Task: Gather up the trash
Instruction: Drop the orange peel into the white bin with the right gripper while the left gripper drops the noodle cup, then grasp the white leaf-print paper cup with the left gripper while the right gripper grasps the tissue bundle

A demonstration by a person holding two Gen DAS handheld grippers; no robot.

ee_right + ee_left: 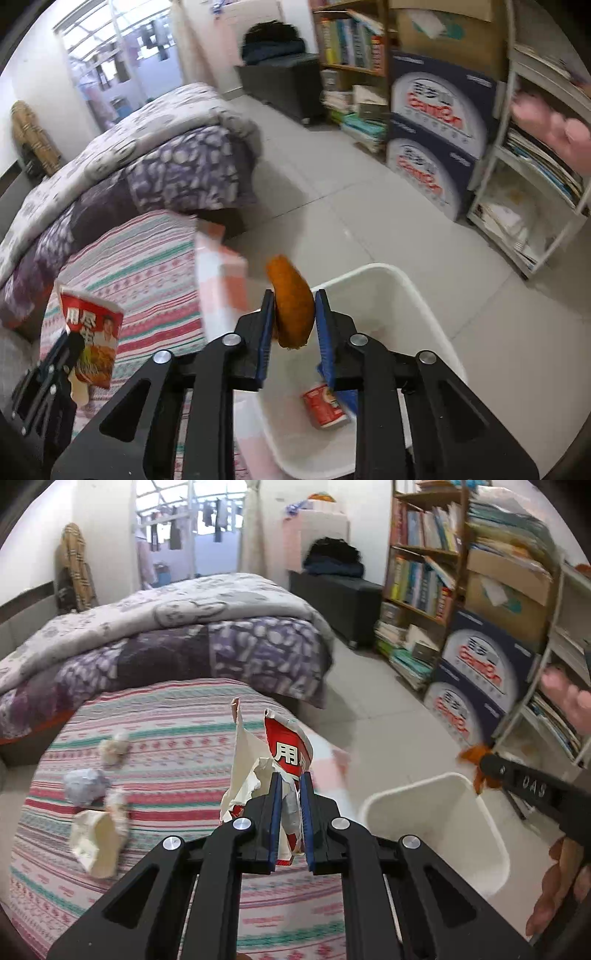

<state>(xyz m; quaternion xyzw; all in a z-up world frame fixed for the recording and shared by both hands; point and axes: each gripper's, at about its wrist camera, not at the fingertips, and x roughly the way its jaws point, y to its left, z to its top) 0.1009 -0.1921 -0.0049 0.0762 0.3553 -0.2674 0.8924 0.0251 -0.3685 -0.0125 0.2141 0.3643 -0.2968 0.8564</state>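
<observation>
1. We saw our left gripper (pixel 291 786) clenched on a crumpled red-and-white printed paper wrapper (pixel 286 753); the blue pads pinched its lower part, which hid that stretch, while the torn white top stood above the fingertips over the bed.
2. Our right gripper (pixel 294 314) had its jaws standing apart around a curved orange peel (pixel 291 302). The peel lay against the left blue pad, a sliver of gap showed at the right pad, and we judged it released; no earlier view let us say more.
3. Directly beneath the peel sat the white plastic rectangular bin (pixel 417 291), on the floor beside the bed. The right gripper's arms cut off its near wall, and a small red-and-white cup (pixel 325 404) lay on its side inside, partly behind the right finger.
4. On the striped pink, teal and white bedspread (pixel 177 738) more trash waited: a cream crushed paper cup (pixel 98 836), a grey-blue crumpled paper ball (pixel 85 781) and a whitish wad (pixel 114 747), the last blurred.
5. A pink-and-white carton (pixel 221 273) at the bed's edge was smeared by motion; we could not read it.
6. Farther off, a purple patterned quilt (pixel 207 646) was heaped, and wooden bookshelves (pixel 421 554) with stacked blue-and-white cardboard boxes (pixel 480 664) lined the far side.
</observation>
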